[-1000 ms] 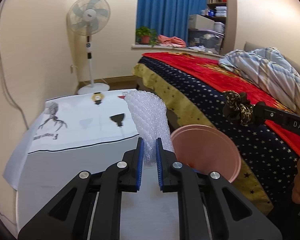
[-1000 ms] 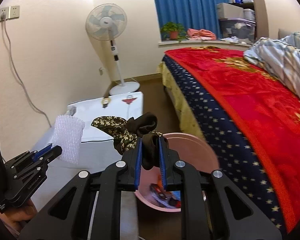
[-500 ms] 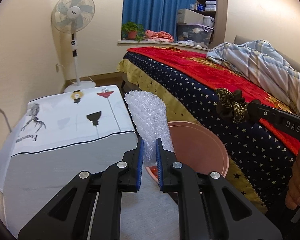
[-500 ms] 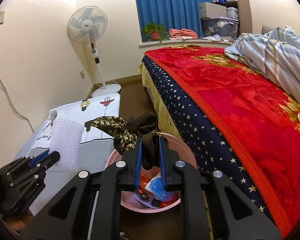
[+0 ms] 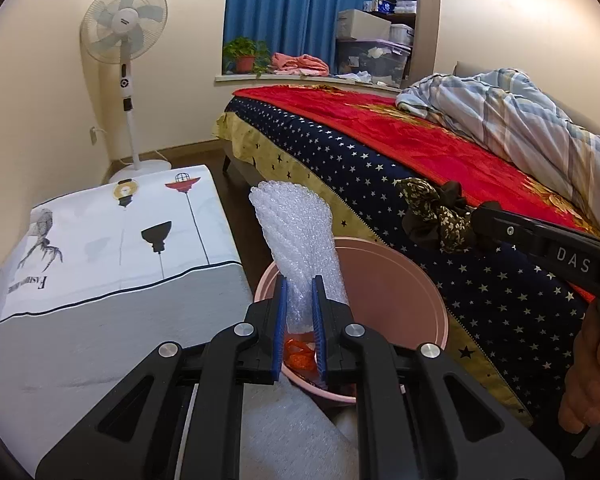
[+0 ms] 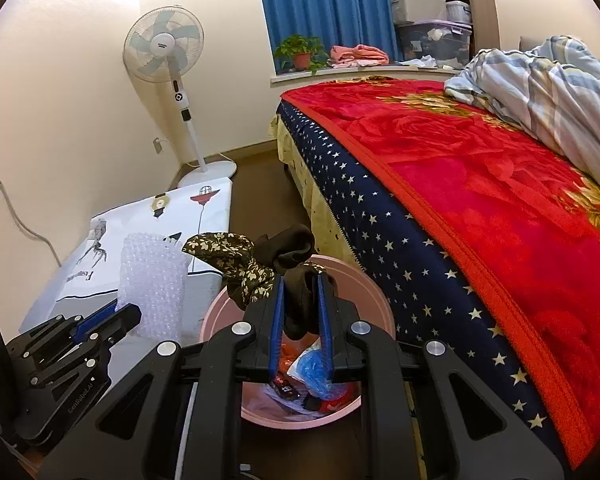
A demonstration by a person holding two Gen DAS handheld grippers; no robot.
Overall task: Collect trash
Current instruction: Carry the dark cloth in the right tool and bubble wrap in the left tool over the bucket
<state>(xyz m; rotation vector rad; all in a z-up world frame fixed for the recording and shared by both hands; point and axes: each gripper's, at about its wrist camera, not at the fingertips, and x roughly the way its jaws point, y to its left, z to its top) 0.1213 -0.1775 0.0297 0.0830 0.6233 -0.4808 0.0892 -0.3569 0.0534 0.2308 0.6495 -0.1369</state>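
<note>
Both tongs loaded above pink bin (image 6: 374,304).
Left tongs (image 5: 299,308) clamp bubble wrap (image 5: 300,236); right tongs (image 6: 301,304) pinch dark floral cloth (image 6: 252,264), jaws nearly closed, over the bin's rim.

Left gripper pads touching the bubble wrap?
Touching. The left wrist view shows the left gripper with both blue pads pressed on the bubble wrap, over the pink bin.

I see the bin (image 6: 374,302) on the floor between the covered low table (image 5: 112,264) at left and the bed (image 6: 480,208) at right. Trash (image 6: 312,376) lies inside it. Above the bin my left gripper (image 5: 299,320) holds the bubble wrap (image 5: 300,236), and my right gripper (image 6: 300,320) holds the cloth (image 6: 260,268). A fan (image 5: 126,40) stands behind the table, and a quilt (image 6: 552,80) lies on the bed.
</note>
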